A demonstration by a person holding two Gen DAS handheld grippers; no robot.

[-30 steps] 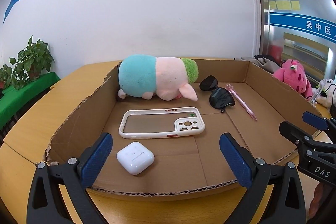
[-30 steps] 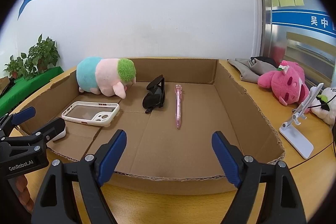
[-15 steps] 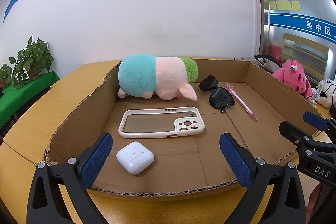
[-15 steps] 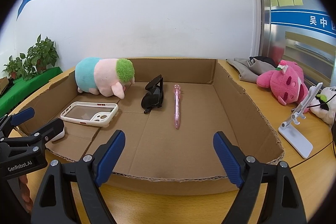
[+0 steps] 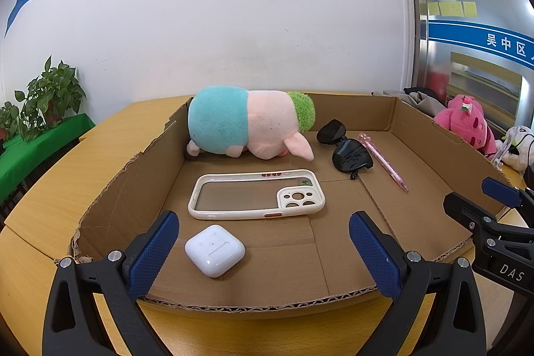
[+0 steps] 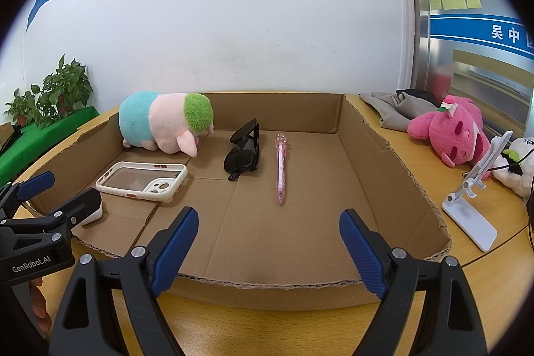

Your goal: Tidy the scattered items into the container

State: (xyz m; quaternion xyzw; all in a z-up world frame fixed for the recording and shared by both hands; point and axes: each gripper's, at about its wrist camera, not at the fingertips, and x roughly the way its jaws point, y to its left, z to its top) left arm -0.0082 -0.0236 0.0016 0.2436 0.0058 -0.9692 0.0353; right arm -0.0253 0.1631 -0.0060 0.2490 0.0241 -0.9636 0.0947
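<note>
We see a shallow cardboard box (image 5: 430,155) on the wooden counter (image 5: 66,175), with both tools poised at its near rim. The left tool (image 5: 263,256) stands with its blue pads apart and nothing between them; the right tool (image 6: 268,251) likewise gapes, empty, and against the earlier frames its jaws have widened slightly. Otherwise we find no change: both tools and all contents lie where they did a second ago. Inside the box, the plush (image 5: 247,122) lies on its side against the far left corner; the phone case (image 5: 257,196) lies flat in front of it; the white earbud case (image 5: 215,251) sits nearest the left tool, just inside the rim. The sunglasses (image 6: 245,150) rest folded near the middle, and the pink pen (image 6: 281,169) lies just beside them to the right, apart from them. Outside the box, on the counter to the right, we note a pink toy (image 6: 450,132), a white phone stand (image 6: 474,199), a white toy (image 6: 517,165) and grey cloth (image 6: 393,109). Potted plants (image 5: 43,99) stand at far left.
</note>
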